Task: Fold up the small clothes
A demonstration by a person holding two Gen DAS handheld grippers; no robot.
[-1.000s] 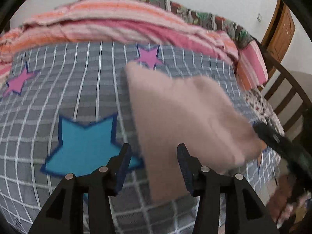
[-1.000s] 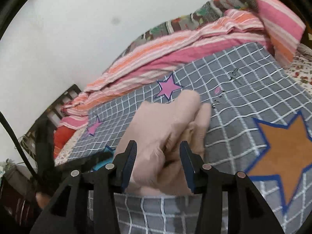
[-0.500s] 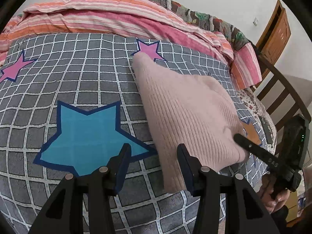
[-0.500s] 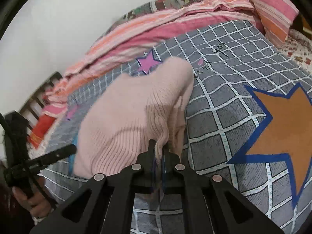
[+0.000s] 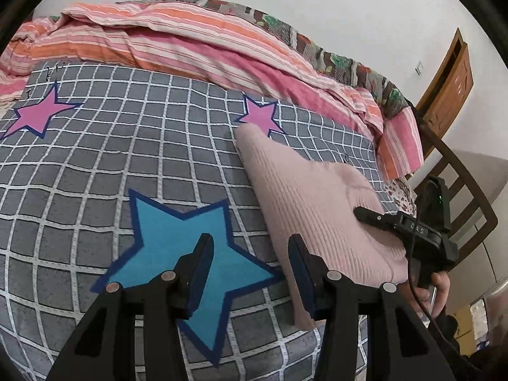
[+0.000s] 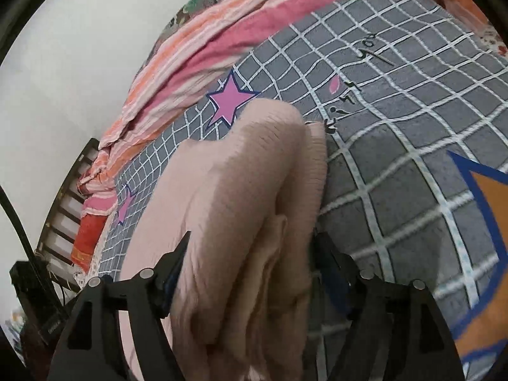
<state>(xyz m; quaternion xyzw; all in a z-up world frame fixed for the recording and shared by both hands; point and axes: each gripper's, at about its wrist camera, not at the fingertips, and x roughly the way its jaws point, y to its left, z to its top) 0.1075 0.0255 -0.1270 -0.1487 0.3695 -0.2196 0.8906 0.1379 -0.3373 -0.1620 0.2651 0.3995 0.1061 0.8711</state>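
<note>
So half a second back the right gripper (image 6: pixel 250 263) was pinched on the pink knit garment (image 6: pixel 228 197); now its fingers are spread wide with the bunched folds between them. Looks like the fold got released onto the checked bedsheet (image 5: pixel 133 165).

The left gripper (image 5: pixel 250 266) hovers wide, holding nothing, garment just right of its fingers. Only the left view shows it lying flat; the right view shows the stacked layers.

Home bedroom: bed (image 5: pixel 133 158) in star-print check sheet, striped quilt (image 5: pixel 197 44), probably wooden door (image 5: pixel 451 73).
</note>
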